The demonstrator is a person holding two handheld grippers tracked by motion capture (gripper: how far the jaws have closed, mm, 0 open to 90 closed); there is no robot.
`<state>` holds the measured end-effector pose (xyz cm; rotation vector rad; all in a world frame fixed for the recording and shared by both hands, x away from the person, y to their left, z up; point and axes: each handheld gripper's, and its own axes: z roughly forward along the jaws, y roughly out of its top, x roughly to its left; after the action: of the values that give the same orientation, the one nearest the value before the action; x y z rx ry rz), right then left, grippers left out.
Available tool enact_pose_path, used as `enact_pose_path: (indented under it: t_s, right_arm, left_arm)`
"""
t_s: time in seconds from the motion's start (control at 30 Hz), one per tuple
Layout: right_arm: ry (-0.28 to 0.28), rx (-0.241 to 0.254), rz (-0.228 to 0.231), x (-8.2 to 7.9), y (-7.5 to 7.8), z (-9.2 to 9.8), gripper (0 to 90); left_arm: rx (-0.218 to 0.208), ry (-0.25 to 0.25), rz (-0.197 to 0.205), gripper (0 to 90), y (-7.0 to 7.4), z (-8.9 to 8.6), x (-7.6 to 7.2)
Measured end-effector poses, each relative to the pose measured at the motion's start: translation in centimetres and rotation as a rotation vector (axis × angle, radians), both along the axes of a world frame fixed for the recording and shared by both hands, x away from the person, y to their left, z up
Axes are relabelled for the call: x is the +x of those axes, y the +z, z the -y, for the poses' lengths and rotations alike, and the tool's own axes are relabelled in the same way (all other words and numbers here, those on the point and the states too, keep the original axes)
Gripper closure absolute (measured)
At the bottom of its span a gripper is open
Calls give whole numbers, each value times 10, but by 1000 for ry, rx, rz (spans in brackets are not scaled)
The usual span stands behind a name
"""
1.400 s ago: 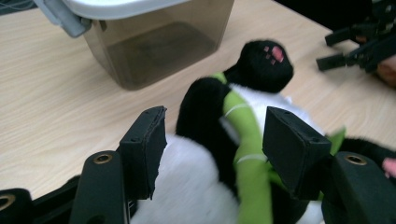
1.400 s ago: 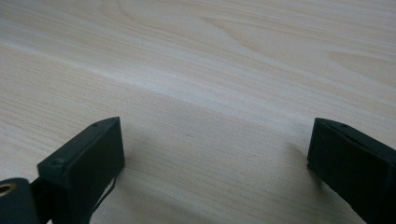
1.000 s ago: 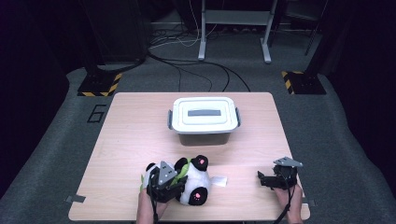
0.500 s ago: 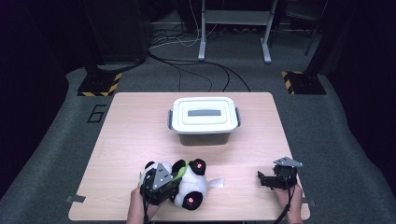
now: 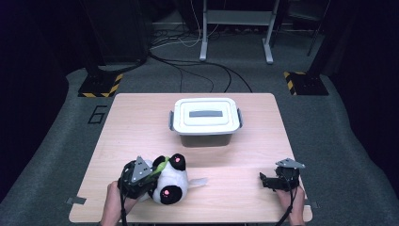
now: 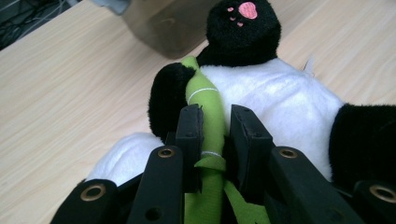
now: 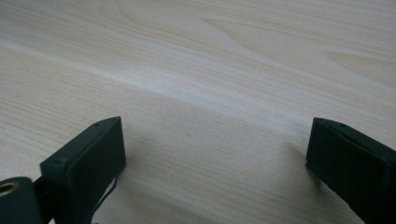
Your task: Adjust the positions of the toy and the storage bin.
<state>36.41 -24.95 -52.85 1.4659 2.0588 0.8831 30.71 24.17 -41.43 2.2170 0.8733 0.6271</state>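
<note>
Lower left of the high view, your left gripper [image 5: 149,175] pinches the panda toy's [image 5: 170,180] green stalk [image 6: 205,116]; your right gripper [image 5: 264,181], lower right, gapes empty.

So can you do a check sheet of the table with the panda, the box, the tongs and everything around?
Surface: pale wooden table, clean.
Job's things: plush panda lying near the front edge; lidded plastic box at the middle back, lid on.
Clutter: nothing seen.
Grippers: left tongs shut on the panda's green bamboo stalk; right tongs open over bare wood.
Cables: black cables on the floor behind the table.
Surroundings: grey carpet, yellow-black striped stand bases, a metal frame.
</note>
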Motion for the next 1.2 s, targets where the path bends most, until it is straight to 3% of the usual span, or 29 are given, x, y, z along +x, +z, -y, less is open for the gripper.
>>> enact_pose_path:
  t_s: [0.3, 0.43, 0.53, 0.57, 0.7, 0.93, 1.13, 1.2]
  right_arm:
    - [-4, 4, -2, 0, 0, 0, 34]
    - [-7, 3, -1, 0, 0, 0, 33]
    - [-9, 3, -1, 0, 0, 0, 32]
    - [-12, 1, 0, 0, 0, 0, 30]
    - [-28, -10, 3, 0, 0, -1, 16]
    - [-31, -10, -1, 0, 0, -1, 16]
    - [-23, 17, -33, 3, 3, -2, 1]
    - [-9, 29, -31, 6, 8, -5, 2]
  left_arm:
    - [71, 44, 18, 738, 5, -26, 17]
    - [54, 65, 14, 735, 4, -36, 25]
    - [5, 84, -4, 728, -8, -42, 31]
    - [-30, 86, -28, 720, -15, -43, 33]
    - [-132, 149, 7, 637, -25, -47, 30]
    - [-218, 247, 50, 275, -28, -52, 14]
    - [-279, 295, 118, 138, -32, -52, -3]
    - [-288, 309, 123, 100, -33, -53, -4]
